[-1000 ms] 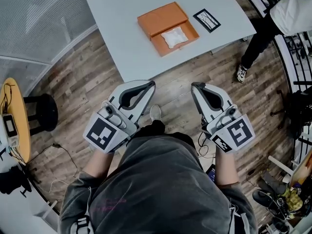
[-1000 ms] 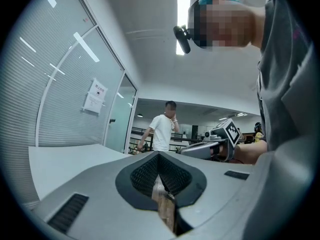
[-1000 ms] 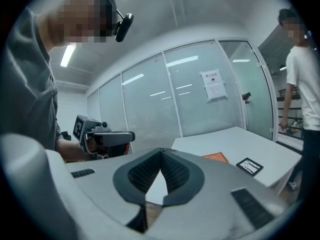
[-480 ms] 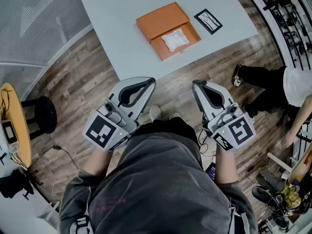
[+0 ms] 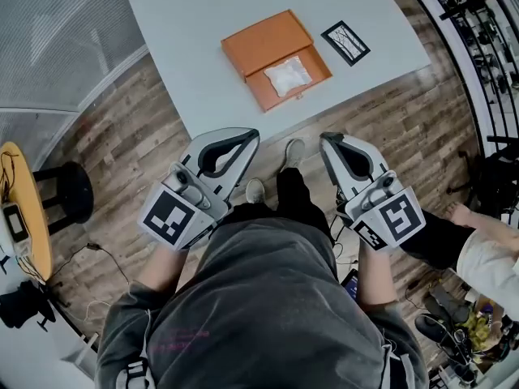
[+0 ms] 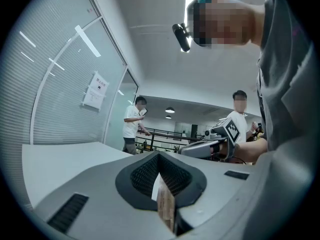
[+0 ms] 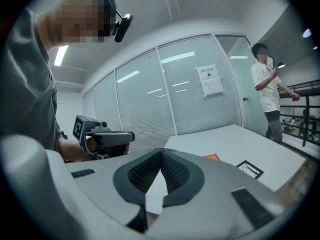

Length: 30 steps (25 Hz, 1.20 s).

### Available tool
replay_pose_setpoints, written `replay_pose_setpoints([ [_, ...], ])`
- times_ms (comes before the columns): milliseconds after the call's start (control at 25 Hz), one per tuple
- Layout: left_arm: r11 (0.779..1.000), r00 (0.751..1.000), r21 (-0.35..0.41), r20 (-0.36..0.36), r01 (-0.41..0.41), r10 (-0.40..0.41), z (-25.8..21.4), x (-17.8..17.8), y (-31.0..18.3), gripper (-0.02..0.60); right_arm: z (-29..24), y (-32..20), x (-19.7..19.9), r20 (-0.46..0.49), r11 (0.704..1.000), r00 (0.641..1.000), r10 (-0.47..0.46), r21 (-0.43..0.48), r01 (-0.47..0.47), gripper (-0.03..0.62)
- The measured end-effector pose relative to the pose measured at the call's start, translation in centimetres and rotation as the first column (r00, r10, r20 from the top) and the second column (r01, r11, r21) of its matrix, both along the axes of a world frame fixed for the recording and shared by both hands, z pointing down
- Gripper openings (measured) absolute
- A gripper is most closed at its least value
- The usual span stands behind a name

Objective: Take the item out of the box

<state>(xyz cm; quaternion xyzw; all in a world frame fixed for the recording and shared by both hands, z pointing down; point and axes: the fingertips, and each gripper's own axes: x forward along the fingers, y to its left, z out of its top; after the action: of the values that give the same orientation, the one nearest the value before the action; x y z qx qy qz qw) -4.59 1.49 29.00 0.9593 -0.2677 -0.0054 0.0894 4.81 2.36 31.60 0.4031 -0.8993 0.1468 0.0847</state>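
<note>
Near the front edge of the white table (image 5: 186,47) lies an orange box (image 5: 272,47), open, with its flat cover on the far side and its shallow tray toward the person. Inside the tray rests the white packet (image 5: 287,76), untouched. A black-bordered card (image 5: 345,42) lies just beside the box, toward the table's right corner. Both grippers are held short of the table, over the wooden floor (image 5: 122,144), well apart from the box. The left gripper (image 5: 253,136) has its jaws pressed together at the tips with nothing between them. The right gripper (image 5: 324,139) is likewise closed and empty, with its tips meeting. They point toward the table's front edge, side by side in front of the person's grey shirt (image 5: 268,298).
</note>
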Motion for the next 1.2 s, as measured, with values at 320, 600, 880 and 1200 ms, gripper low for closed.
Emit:
replay_pose_setpoints([
  [320,0.999,0.999,-0.015,0.019,0.045,-0.044,0.3,2.3,-4.4,0.003,0.4,-4.7,1.8,0.014,0.998,0.998,-0.058,-0.015,0.058,0.005],
  [600,0.996,0.996,-0.033,0.038,0.080,-0.078,1.0,4.8,-8.0,0.003,1.5,-8.6,4.0,0.031,0.994,0.995,-0.100,-0.041,0.101,0.005],
  [880,0.992,0.992,-0.045,0.057,0.114,-0.111,1.2,7.3,-11.8,0.003,1.9,-12.6,6.0,0.052,0.987,0.988,-0.148,-0.058,0.151,0.005],
  [1200,0.982,0.980,-0.060,0.095,0.179,-0.173,2.2,9.1,-15.5,0.003,3.6,-16.3,7.6,0.066,0.972,0.975,-0.213,-0.089,0.218,0.005],
])
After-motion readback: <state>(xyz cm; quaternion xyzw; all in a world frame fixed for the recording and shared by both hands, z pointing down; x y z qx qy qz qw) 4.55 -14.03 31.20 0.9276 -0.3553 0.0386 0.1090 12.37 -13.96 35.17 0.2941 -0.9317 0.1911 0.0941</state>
